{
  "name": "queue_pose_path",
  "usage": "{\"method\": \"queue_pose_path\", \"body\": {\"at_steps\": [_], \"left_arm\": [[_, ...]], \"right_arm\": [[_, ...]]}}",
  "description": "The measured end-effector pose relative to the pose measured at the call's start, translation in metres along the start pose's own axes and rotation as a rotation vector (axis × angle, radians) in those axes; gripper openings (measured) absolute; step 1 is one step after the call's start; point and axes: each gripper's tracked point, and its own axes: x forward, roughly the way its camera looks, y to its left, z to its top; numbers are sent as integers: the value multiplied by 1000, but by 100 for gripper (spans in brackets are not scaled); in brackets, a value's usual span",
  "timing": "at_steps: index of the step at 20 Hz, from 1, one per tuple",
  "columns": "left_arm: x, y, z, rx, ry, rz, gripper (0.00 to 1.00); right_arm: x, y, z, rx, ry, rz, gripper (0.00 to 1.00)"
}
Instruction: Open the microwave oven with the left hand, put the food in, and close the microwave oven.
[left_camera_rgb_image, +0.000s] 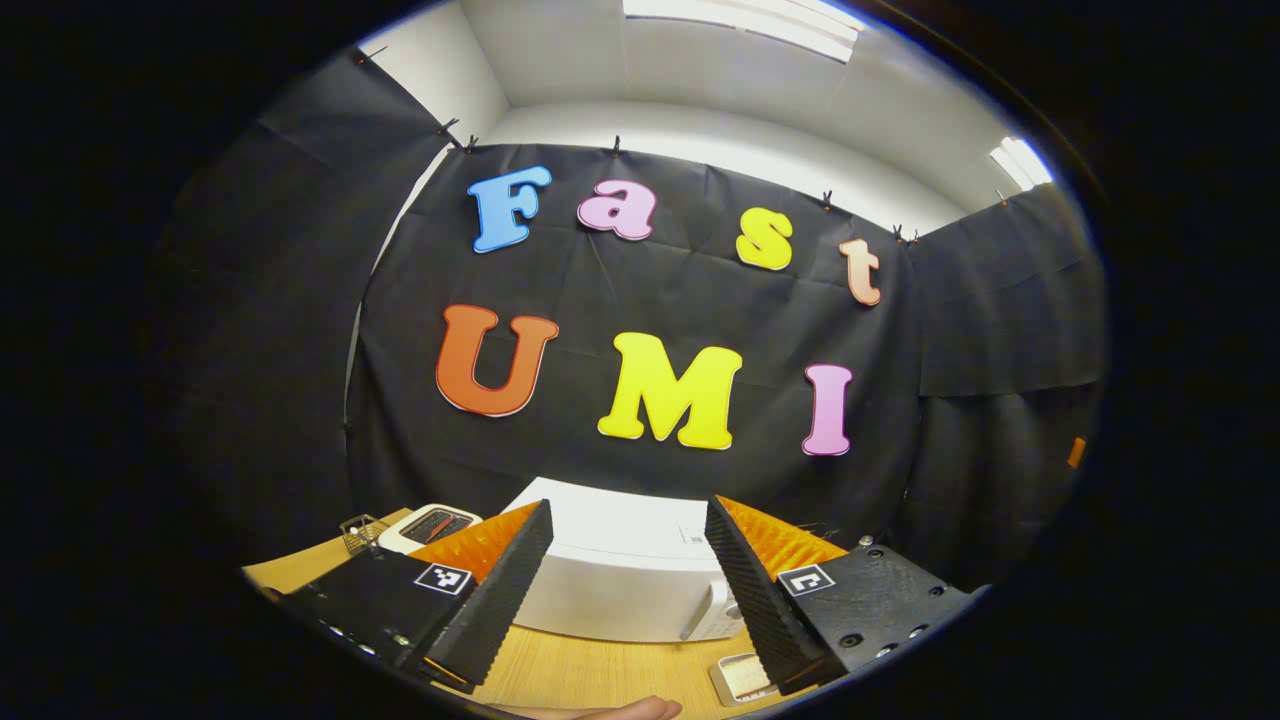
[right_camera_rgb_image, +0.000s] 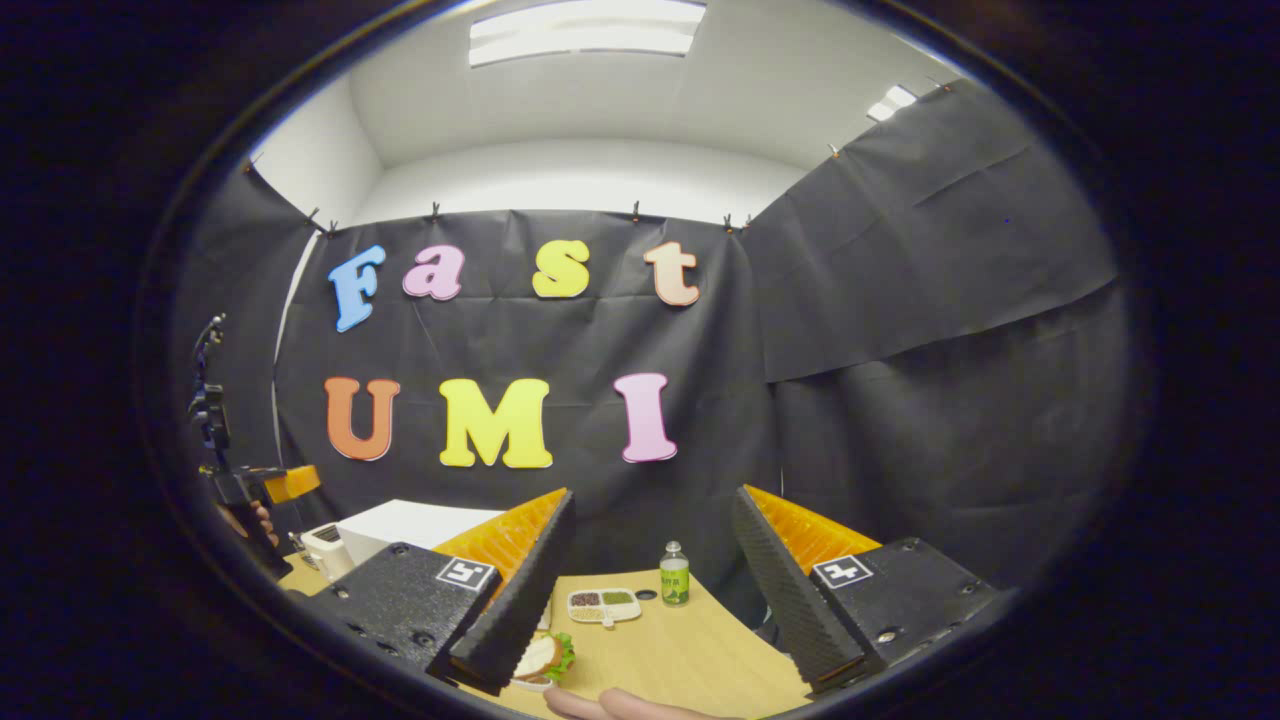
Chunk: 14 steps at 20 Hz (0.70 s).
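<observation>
Booth, both hand-held grippers held apart and empty above the wooden tabletop (left_camera_rgb_image: 600, 670).
We see the white microwave (left_camera_rgb_image: 620, 580), door closed, ahead of the left hand-held gripper (left_camera_rgb_image: 625, 590); the sandwich (right_camera_rgb_image: 542, 658) lies beside the right hand-held gripper (right_camera_rgb_image: 650, 610).

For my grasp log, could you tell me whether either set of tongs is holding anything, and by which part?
Nothing is held: the left tongs stand open before the microwave, and the right tongs stand open over the table.

On the table (right_camera_rgb_image: 680, 650) are set a microwave (left_camera_rgb_image: 620, 575) (white), sandwich (right_camera_rgb_image: 545, 658), tray (right_camera_rgb_image: 603, 605) and bottle (right_camera_rgb_image: 675, 575), ahead of the claws.
</observation>
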Motion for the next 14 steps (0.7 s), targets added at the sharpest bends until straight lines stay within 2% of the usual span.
{"method": "queue_pose_path", "body": {"at_steps": [3,6,8,9,10,11,12,13,14], "left_arm": [[30,-10,-33,20,47,-17,95],[53,-30,-62,57,43,-40,95],[66,-51,-88,71,61,-78,95],[71,-61,-99,74,71,-93,100],[76,-69,-108,74,76,-101,95],[81,-74,-117,78,75,-102,95],[87,-78,-127,95,76,-93,95],[94,-80,-138,125,85,-75,95],[100,-79,-150,165,86,-58,84]], "right_arm": [[-3,-5,-3,-11,-10,6,100],[-7,-9,-4,-5,-30,7,100],[-8,-12,-10,-6,-35,12,100],[-9,-10,-11,-7,-36,21,100],[-10,-10,-14,-9,-38,32,100],[-9,-10,-19,-15,-38,41,91],[-8,-11,-23,-22,-37,45,100],[-6,-14,-26,-27,-36,44,100],[-5,-17,-30,-33,-35,42,100]]}}
